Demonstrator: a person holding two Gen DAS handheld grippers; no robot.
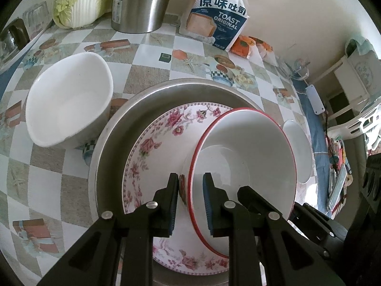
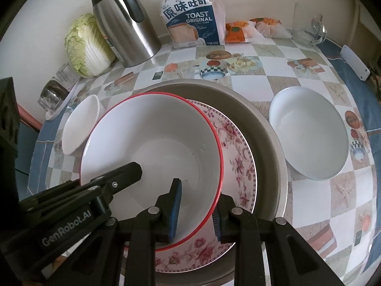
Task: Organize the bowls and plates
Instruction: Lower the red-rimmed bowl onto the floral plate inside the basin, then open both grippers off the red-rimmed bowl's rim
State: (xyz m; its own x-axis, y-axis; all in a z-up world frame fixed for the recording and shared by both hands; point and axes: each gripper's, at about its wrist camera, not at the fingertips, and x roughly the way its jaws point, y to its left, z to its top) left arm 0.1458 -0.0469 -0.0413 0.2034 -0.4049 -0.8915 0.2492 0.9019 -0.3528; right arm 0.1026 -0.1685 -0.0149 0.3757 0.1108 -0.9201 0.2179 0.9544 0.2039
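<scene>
A red-rimmed white bowl (image 1: 247, 157) (image 2: 154, 143) sits on a pink floral plate (image 1: 157, 147) (image 2: 238, 157), which lies in a large metal pan (image 1: 142, 100) (image 2: 269, 131). My left gripper (image 1: 190, 186) straddles the bowl's left rim, one finger outside and one inside, jaws apart with a gap to the rim. My right gripper (image 2: 197, 195) straddles the bowl's near right rim the same way, jaws apart. A plain white bowl (image 1: 69, 100) (image 2: 81, 124) stands left of the pan. Another white bowl (image 1: 297, 152) (image 2: 309, 131) stands right of it.
At the back of the checkered table (image 2: 262, 71) stand a napa cabbage (image 2: 88, 45), a steel thermos jug (image 2: 123, 26), a toast bag (image 2: 193, 19), orange snack packets (image 2: 238, 32) and a glass mug (image 2: 309, 28). A glass (image 2: 52, 93) stands at the left edge.
</scene>
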